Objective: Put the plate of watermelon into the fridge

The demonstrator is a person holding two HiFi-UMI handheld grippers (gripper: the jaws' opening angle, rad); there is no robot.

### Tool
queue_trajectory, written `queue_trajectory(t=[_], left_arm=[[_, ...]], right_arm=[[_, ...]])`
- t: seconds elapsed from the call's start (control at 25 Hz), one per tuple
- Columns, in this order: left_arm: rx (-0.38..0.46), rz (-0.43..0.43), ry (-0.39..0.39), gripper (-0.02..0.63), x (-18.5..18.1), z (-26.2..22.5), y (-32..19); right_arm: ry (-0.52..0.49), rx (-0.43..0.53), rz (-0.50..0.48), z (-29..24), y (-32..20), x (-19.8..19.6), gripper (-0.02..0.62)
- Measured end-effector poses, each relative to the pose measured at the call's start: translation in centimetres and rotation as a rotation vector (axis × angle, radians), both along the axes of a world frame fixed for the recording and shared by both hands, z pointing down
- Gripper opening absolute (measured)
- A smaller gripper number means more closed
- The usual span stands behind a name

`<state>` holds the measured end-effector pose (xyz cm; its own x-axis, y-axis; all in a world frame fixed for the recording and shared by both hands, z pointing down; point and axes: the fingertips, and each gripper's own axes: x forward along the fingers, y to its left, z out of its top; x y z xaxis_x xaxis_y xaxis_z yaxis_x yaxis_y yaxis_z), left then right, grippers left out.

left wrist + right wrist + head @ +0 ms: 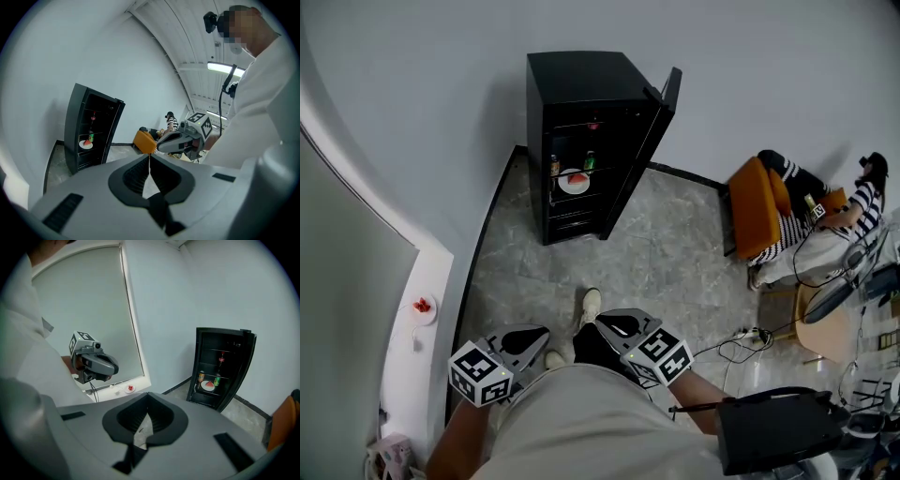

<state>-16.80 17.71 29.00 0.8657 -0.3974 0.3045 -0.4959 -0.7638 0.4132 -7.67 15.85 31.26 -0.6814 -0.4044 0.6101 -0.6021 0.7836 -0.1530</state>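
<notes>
Grey marbled floor (675,262) under pale walls, seen steeply from above. Closed tip to tip with nothing between, in its own view: left gripper (150,160). Likewise shut and empty, pads pressed together along one thin seam: right gripper (148,398). Held low in the head view, side by side against pale clothing, marker cubes toward the bottom edge and tips aimed toward the upper part of the frame. Just beyond those tips, one light shoe (591,305) on the stone.

Farther up, at upper centre: black fridge (581,80) against the wall, with door (652,141) swung open to the right. Inside, on a middle shelf and well apart from both grippers: plate of watermelon (566,187), white, with a red slice on top. Just behind it, orange can (554,165) to the left and green can (590,160) to the right. On the shelf above, a red bottle (593,124), too small to tell more.

Along the left edge, white ledge (405,375) bearing a second small plate (423,307) of red pieces. At the right edge, orange chair (755,211) beside a person in striped clothes (865,200). Below them, loose cables (741,337) across the floor.
</notes>
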Motion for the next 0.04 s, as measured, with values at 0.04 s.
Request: queue_trajectory(t=[0.04], left_arm=[[0.001,0.000,0.001,0.015,-0.11,0.09,0.06]], right_arm=[[-0.001,0.001,-0.002,0.00,0.09,-0.19,0.014]])
